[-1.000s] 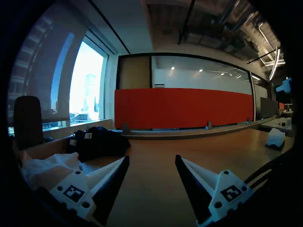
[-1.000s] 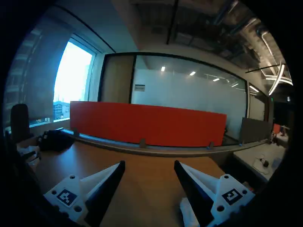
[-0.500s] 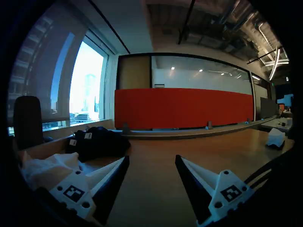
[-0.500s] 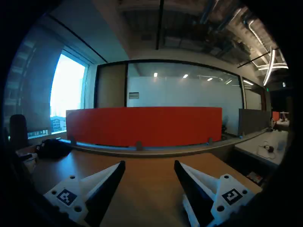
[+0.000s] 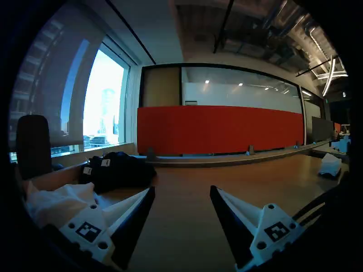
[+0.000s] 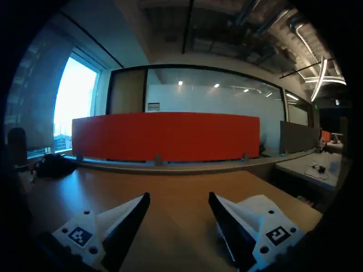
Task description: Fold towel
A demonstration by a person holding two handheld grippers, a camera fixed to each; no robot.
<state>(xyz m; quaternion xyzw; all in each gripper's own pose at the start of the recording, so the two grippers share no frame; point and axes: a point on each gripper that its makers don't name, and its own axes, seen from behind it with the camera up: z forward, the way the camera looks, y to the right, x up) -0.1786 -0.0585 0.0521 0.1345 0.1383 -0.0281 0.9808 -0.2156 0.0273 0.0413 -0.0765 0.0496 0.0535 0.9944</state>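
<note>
A wooden table (image 5: 181,217) is spanning the lower frame, carrying a black fabric heap (image 5: 119,171) at middle left, a crumpled white towel (image 5: 54,204) at lower left and a small white cloth (image 5: 330,164) at the right edge.

Both cams sit low over the wooden surface (image 5: 190,217), looking level across it at the same red divider (image 5: 218,129), well off.

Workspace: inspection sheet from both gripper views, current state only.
Surface: wooden table, bare between the fingers.
Job's things: white cloth, likely the towel, beside the right gripper; crumpled white cloth by the left gripper.
Clutter: black bundle with white tags.
Grippers: both open, holding nothing.
Cables: black cables low right in the left gripper view.
Surroundings: red partition, bright window, dark chair.
</note>
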